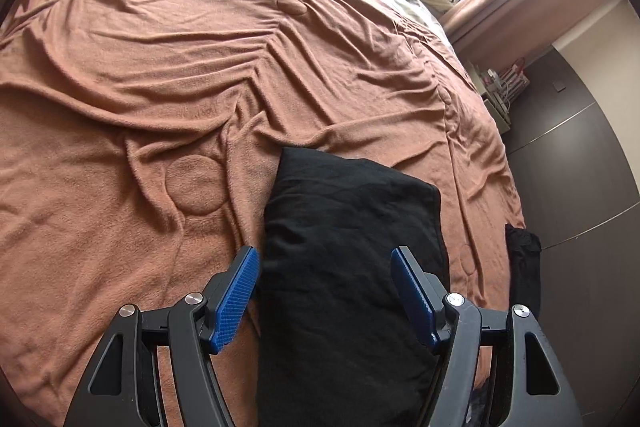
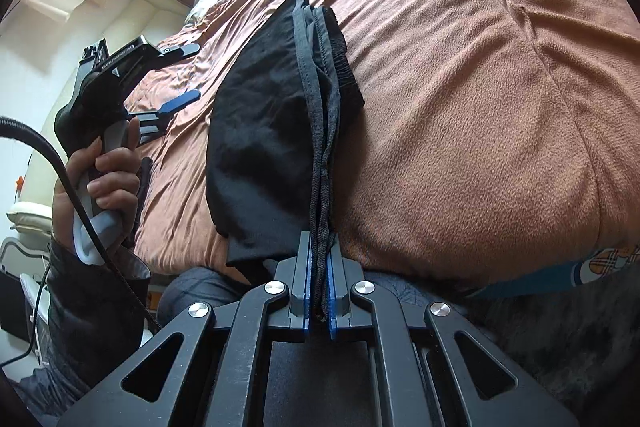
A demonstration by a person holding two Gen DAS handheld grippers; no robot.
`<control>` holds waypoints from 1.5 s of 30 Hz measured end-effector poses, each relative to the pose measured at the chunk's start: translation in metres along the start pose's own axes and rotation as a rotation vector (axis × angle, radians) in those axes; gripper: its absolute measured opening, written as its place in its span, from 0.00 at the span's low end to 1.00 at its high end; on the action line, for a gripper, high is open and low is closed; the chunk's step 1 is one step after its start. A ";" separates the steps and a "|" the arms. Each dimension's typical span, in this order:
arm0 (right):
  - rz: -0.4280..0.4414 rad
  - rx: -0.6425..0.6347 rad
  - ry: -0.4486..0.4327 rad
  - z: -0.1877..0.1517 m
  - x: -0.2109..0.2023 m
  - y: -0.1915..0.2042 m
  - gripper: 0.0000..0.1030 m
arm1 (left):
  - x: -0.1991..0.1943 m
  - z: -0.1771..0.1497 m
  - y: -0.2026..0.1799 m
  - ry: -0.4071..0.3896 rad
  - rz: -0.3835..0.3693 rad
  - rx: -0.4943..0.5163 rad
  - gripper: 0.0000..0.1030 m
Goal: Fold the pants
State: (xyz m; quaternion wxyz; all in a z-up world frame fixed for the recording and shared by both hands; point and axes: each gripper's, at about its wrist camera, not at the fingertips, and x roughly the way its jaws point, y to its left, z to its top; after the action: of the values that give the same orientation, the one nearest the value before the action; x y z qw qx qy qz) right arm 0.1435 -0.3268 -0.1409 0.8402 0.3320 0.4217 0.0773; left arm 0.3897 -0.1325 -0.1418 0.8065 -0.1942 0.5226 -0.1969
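On bed [image 1: 160,67]: one pants [image 2: 260,115]; right tongs [image 2: 319,255] clenched on pants, left tongs [image 1: 324,267] released.

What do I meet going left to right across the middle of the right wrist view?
Person's hand holding the left gripper → folded black pants → their bunched hem edges pinched in the right gripper → brown fleece blanket.

The right gripper [image 2: 319,267] fingers clamp the black pants' [image 2: 260,115] bunched edge over the brown blanket [image 2: 460,127].

matt black cloth pants [image 1: 352,227], fleecy blanket [image 1: 160,87] (brown)
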 end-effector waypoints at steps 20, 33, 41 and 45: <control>-0.006 -0.055 -0.085 0.040 -0.039 0.007 0.47 | -0.009 -0.030 0.031 0.027 0.000 -0.006 0.63; -0.012 -0.081 -0.049 0.115 0.000 0.008 0.47 | 0.024 -0.010 0.031 0.059 -0.037 -0.058 0.43; -0.007 -0.080 0.004 0.151 0.046 0.001 0.47 | 0.042 0.003 0.032 0.089 -0.060 -0.080 0.43; 0.022 -0.081 0.034 0.166 0.063 -0.003 0.47 | 0.055 0.007 0.034 0.111 -0.061 -0.091 0.43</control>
State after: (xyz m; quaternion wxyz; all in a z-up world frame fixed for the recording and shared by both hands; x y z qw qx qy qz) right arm 0.3089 -0.3848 -0.1139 0.8447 0.3010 0.4287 0.1094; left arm 0.4205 -0.1316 -0.1986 0.7601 -0.2353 0.5689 -0.2080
